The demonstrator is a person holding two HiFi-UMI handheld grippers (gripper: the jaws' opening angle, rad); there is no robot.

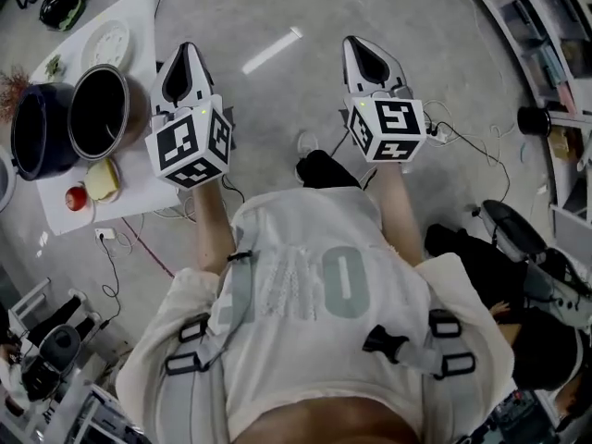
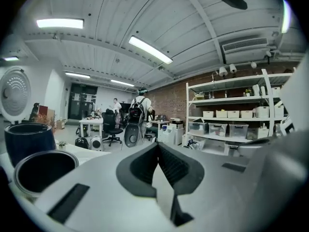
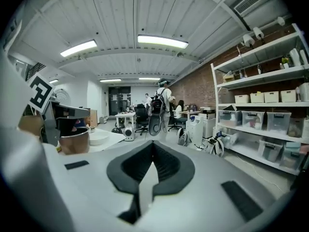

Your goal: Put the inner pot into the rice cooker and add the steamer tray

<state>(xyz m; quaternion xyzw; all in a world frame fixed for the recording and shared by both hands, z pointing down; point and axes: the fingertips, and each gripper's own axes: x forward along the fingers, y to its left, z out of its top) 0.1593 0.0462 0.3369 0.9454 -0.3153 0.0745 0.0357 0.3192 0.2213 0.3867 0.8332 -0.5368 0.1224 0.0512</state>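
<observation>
The left gripper (image 1: 187, 58) hangs just right of the inner pot (image 1: 100, 111), the right gripper (image 1: 363, 52) well right of it. Both have their jaws together and empty, probably because no pickup has begun.

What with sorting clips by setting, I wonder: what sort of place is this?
Probably a lab or workshop: shelves of storage boxes along a brick wall, office chairs at desks, cables across the floor.

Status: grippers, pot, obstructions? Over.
Left gripper, right gripper: jaws shut, empty, off the table. Inner pot beside rice cooker, not yet in. No obstruction seen.
</observation>
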